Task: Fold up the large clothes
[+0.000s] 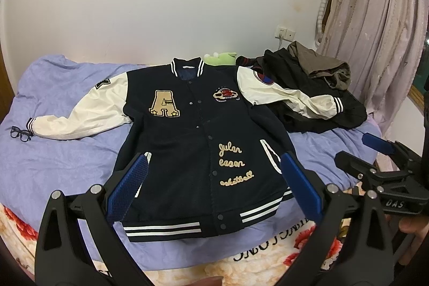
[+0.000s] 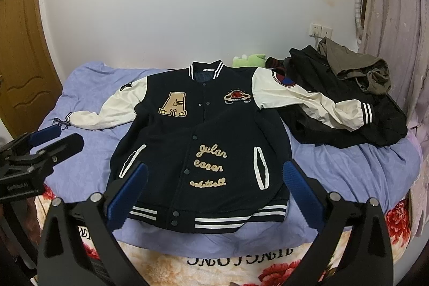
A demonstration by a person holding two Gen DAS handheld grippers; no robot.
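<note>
A navy varsity jacket (image 1: 193,141) with cream sleeves lies flat, front up and buttoned, on a lilac bed sheet (image 1: 67,157); it also shows in the right wrist view (image 2: 203,141). Both sleeves are spread outward; the right sleeve (image 1: 289,95) rests on a dark clothes pile. My left gripper (image 1: 214,168) is open and empty, hovering before the jacket's hem. My right gripper (image 2: 214,176) is open and empty, also above the hem. Each gripper shows in the other's view: the right gripper (image 1: 380,152) and the left gripper (image 2: 51,138).
A pile of black and olive clothes (image 1: 321,87) sits at the back right of the bed. Black glasses (image 1: 21,134) lie by the left cuff. A green plush (image 1: 219,56) is behind the collar. Curtains (image 1: 375,18) hang right; a wooden door (image 2: 24,58) is left.
</note>
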